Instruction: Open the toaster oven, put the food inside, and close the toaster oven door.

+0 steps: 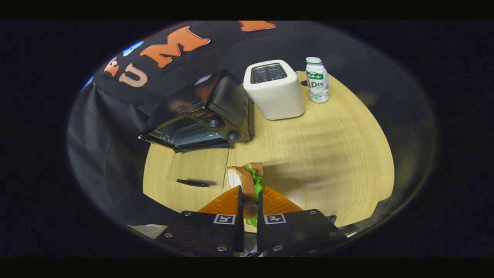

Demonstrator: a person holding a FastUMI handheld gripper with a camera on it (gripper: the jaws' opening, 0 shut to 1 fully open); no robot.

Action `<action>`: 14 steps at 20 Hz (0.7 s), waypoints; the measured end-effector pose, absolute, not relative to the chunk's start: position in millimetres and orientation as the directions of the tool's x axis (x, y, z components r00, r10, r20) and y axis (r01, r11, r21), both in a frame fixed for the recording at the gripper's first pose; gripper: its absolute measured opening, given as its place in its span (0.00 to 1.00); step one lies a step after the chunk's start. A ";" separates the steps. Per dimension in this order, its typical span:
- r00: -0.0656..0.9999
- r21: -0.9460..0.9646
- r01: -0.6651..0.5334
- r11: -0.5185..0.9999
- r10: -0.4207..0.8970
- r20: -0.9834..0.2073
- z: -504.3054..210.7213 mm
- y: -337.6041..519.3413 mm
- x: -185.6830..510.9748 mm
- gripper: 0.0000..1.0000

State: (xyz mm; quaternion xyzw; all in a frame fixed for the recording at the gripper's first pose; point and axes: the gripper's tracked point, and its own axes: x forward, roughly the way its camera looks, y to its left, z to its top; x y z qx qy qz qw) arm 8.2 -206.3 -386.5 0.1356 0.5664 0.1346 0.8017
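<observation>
So we've got a light wood table (328,154) with a rounded edge, and dark cloth (104,146) hanging behind and down its left side.

Starting on the left, the black toaster oven (200,112) sits near the back of the table, turned at an angle. Its glass door (198,170) is dropped all the way open and lies flat over the tabletop, with the dark handle (193,182) at its near edge. Two knobs (215,122) show on the oven's right front panel.

Our gripper (250,200) is pinching the sandwich (247,181), both fingers (240,200) pressing its sides: bread slices with green lettuce sticking out between them. It sits just right of the open door's corner, held above the table, well short of the oven's mouth.

Further right, a white pop-up toaster (274,90) stands just beside the oven, nearly touching its side. Right of that, a small white bottle (317,80) with a green label stands upright near the table's far edge. Neither one sits between the sandwich and the oven's opening.
</observation>
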 end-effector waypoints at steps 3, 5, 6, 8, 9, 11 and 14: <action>0.394 0.395 -0.010 0.919 0.367 -0.843 -370.8 -196.6 8.5 0.13; 0.438 0.424 0.029 0.905 0.370 -0.819 -362.0 -185.0 7.8 0.13; 0.464 0.444 0.051 0.894 0.373 -0.804 -357.3 -177.5 7.6 0.13; 0.506 0.484 0.093 0.870 0.377 -0.776 -351.1 -161.2 4.8 0.13; 0.527 0.501 0.110 0.859 0.377 -0.762 -351.1 -151.8 4.2 0.13; 0.580 0.545 0.167 0.821 0.365 -0.728 -351.2 -135.4 8.5 0.13; 0.657 0.627 0.226 0.746 0.358 -0.663 -347.6 -108.6 13.4 0.13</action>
